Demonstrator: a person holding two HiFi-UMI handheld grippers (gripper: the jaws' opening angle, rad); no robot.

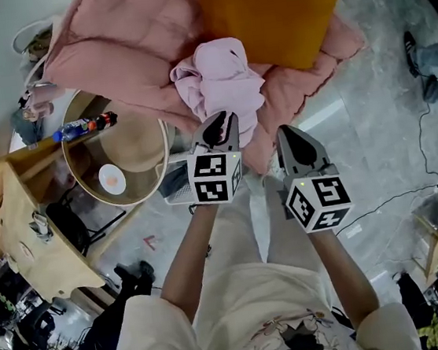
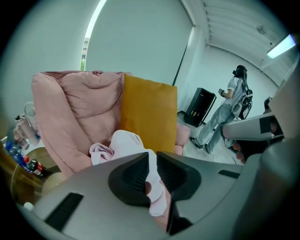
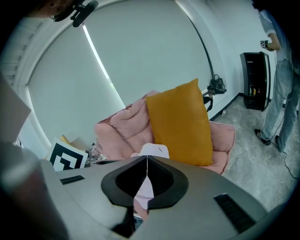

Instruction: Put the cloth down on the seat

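A crumpled pale pink cloth (image 1: 219,79) lies on the pink padded seat (image 1: 123,39), in front of a mustard-yellow cushion (image 1: 278,8). My left gripper (image 1: 219,124) hovers over the cloth's near edge. In the left gripper view its jaws (image 2: 151,176) stand a narrow gap apart; the cloth (image 2: 124,143) shows beyond them and I see no pad pressing on it. To the right, my right gripper (image 1: 289,136) hangs over the seat's front edge. Its jaws (image 3: 146,171) meet in a thin line with nothing between them, and the cloth (image 3: 152,151) lies ahead.
A round glass-topped side table (image 1: 121,154) with a bottle (image 1: 82,127) stands left of the seat, next to wooden furniture (image 1: 28,233). Cables (image 1: 411,194) run over the grey floor at right. A person (image 2: 229,108) stands far off by a black cabinet (image 2: 201,105).
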